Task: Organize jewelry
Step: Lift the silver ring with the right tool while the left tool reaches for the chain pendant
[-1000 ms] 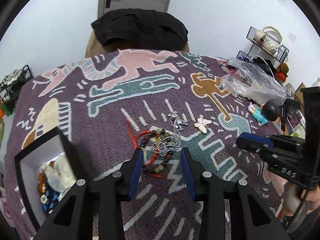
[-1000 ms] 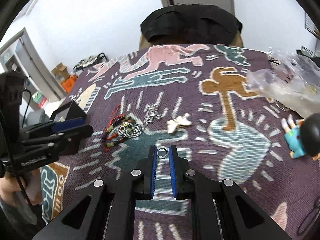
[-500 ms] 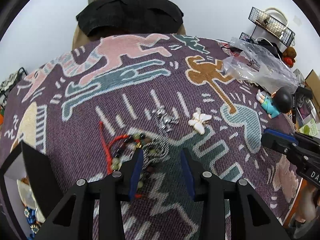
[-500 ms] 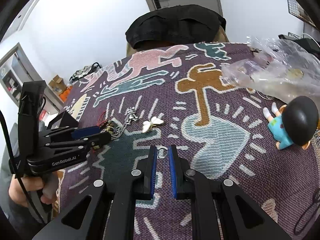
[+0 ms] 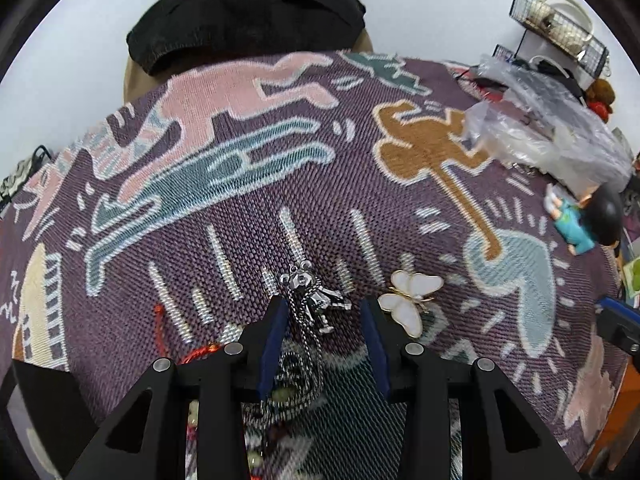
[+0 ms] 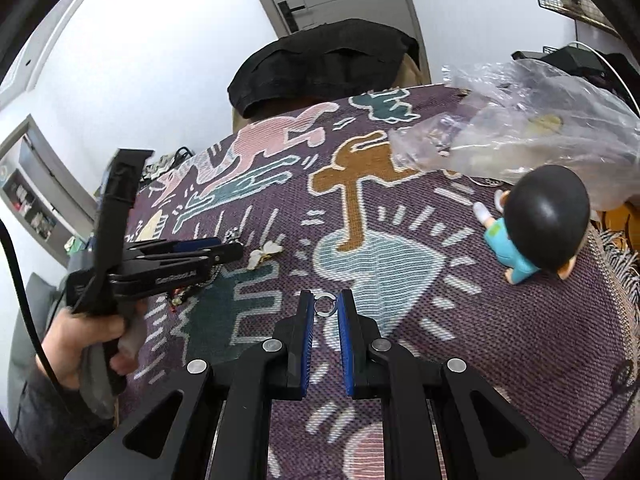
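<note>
Most of the sorting looks undone: the right gripper (image 6: 325, 307) pinches a small silver ring (image 6: 324, 305) above the woven cloth (image 6: 400, 240). The left gripper (image 5: 322, 312) hangs spread over the bear pendant necklace (image 5: 310, 300), the butterfly brooch (image 5: 410, 296) loose beside it. A beaded bracelet (image 5: 200, 354), partly hidden, probably also waits.

left hand-held gripper (image 5: 324, 308): jaws apart, straddling silver bear pendant (image 5: 312, 292) | chain (image 5: 308, 356): trails back between jaws | butterfly brooch (image 5: 408, 296): just right of pendant

Bright even light, soft shadows, fisheye-warped dark edges
</note>
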`<action>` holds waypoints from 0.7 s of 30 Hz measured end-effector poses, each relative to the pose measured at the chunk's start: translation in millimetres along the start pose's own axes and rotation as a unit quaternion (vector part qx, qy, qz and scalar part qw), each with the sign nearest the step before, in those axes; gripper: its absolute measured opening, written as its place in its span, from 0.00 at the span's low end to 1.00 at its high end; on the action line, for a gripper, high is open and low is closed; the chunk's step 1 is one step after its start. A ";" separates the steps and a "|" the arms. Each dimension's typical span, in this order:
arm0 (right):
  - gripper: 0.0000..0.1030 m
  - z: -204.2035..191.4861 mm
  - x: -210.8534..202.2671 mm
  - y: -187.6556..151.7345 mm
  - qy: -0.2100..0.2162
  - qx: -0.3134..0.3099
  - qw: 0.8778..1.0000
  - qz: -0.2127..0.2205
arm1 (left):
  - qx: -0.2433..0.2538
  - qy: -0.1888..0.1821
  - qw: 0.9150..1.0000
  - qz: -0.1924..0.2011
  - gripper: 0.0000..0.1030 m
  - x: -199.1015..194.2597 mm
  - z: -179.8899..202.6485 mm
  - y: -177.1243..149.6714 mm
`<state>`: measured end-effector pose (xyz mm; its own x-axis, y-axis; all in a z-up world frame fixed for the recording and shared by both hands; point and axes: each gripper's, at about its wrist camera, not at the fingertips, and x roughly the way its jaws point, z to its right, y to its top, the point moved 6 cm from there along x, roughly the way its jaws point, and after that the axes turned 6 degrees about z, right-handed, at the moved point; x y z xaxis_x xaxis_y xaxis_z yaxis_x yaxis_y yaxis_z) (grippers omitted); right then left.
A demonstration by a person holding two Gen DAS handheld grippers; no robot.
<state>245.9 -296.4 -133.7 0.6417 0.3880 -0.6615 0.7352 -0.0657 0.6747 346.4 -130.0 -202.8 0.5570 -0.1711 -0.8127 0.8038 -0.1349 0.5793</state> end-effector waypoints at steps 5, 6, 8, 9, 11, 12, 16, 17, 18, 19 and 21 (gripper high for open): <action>0.13 6.2 1.4 -1.5 0.001 0.010 1.000 -0.002 | -0.006 -0.003 1.000 0.009 0.37 1.7 -1.1 1.0; 0.13 6.6 1.6 -1.9 0.001 0.011 1.000 -0.002 | -0.008 0.003 1.000 0.009 0.32 0.9 -2.7 0.6; 0.13 5.9 1.7 -2.5 0.004 0.011 1.000 -0.001 | -0.006 0.011 1.000 0.008 0.19 -0.6 -4.9 0.1; 0.13 4.7 1.8 -2.6 0.005 0.010 1.000 -0.001 | -0.009 0.007 1.000 0.006 0.13 -1.9 -5.9 -0.5; 0.13 2.7 3.3 -2.6 0.006 0.009 1.000 -0.001 | -0.015 -0.003 1.000 0.002 0.07 -4.9 -7.0 -1.2; 0.13 1.8 3.6 -2.8 0.006 0.009 1.000 -0.001 | -0.021 -0.009 1.000 0.001 0.07 -7.8 -8.4 -2.0; 0.13 -5.3 2.8 -2.4 0.011 0.007 1.000 0.000 | -0.021 -0.012 1.000 0.020 0.06 -26.4 -10.0 -1.2; 0.13 -8.3 2.7 -1.9 0.013 0.005 1.000 0.000 | -0.020 -0.014 0.999 0.026 0.06 -33.6 -9.9 0.2; 0.13 -11.6 2.4 -1.3 0.014 0.003 1.000 0.001 | -0.018 -0.015 0.999 0.033 0.05 -41.4 -10.1 2.0; 0.13 -14.3 2.4 -0.6 0.016 0.001 1.000 0.002 | -0.017 -0.017 0.999 0.038 0.05 -47.9 -10.2 4.2; 0.13 -21.4 2.0 0.9 0.020 -0.004 1.000 0.004 | -0.018 -0.020 0.998 0.049 0.05 -60.7 -11.8 8.9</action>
<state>243.1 -276.0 -127.4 0.6376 0.4245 -0.6429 0.7289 -0.0621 0.6818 322.2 -109.3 -149.1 0.6257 -0.2212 -0.7481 0.7527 -0.0806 0.6534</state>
